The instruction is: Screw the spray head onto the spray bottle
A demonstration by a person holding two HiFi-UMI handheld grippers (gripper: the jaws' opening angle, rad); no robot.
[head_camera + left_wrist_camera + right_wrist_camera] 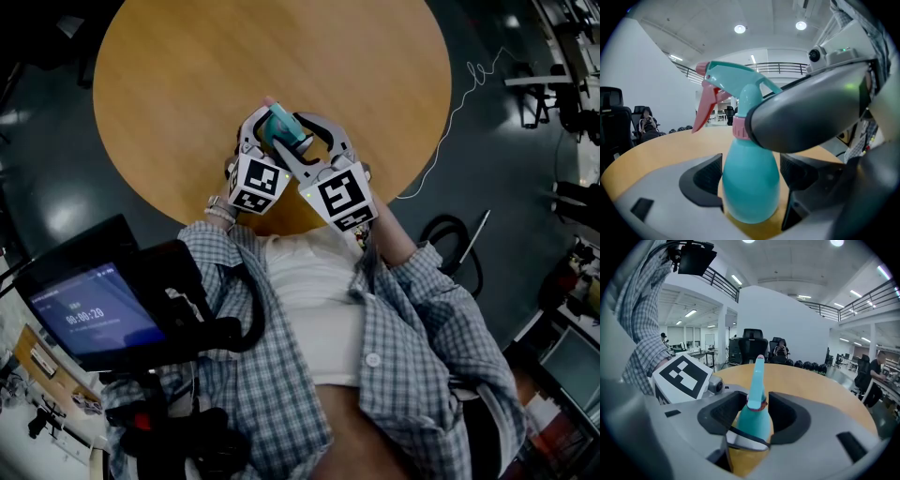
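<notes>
Left gripper (750,180) open around the belly of the turquoise plastic spray bottle (751,187), pads just beside its sides. Right gripper (752,411) open too, jaws flanking the pink collar (756,404) at the neck without pressing (one grey finger crossing before it in the left gripper view). Turquoise spray head with pink trigger (733,84) seated on top. Bottle upright over the round wooden table (187,94), near its edge. Contents hidden behind opaque walls.

Overhead and close views, shared bottle (281,122)
</notes>
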